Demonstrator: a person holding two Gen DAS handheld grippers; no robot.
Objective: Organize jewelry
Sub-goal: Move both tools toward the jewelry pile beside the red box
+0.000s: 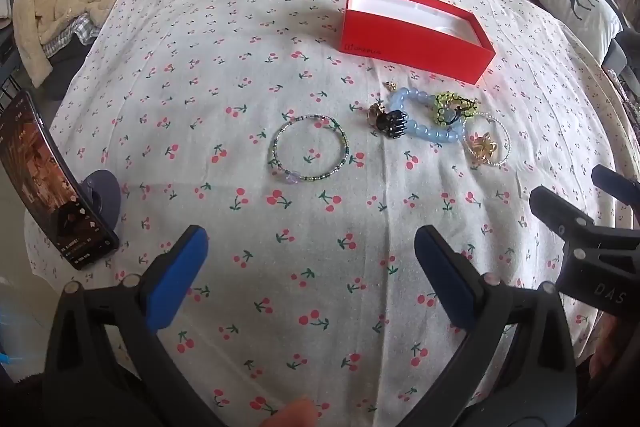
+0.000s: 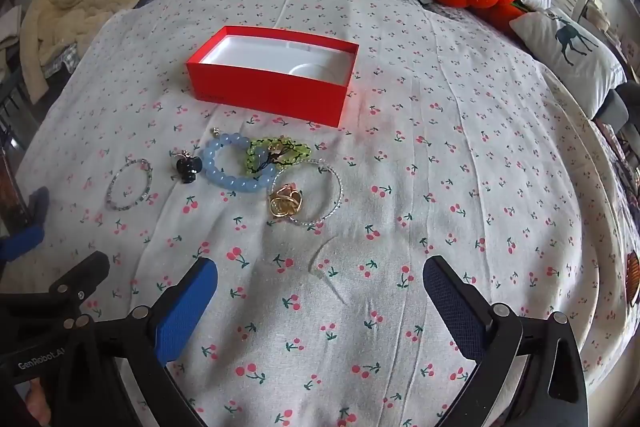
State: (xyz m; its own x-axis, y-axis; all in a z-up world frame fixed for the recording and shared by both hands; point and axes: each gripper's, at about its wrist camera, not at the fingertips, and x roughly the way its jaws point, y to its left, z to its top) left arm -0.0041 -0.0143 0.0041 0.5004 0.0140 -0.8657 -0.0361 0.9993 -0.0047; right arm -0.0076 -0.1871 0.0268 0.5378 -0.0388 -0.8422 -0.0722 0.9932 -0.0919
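Soft, even daylight fills both views. The red box (image 2: pixel 272 77) casts a faint reddish glow. Fisheye bending darkens the corners.

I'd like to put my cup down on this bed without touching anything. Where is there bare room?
Bare sheet lies right of the red box and the clear bead bracelet, and between the jewelry and the fingers. It is crowded where the blue bead bracelet, green bead bracelet and gold flower piece cluster.

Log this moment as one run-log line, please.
stage: start | left gripper: open, empty | right gripper: open, empty | jewelry: on bedsheet | red box: open, empty
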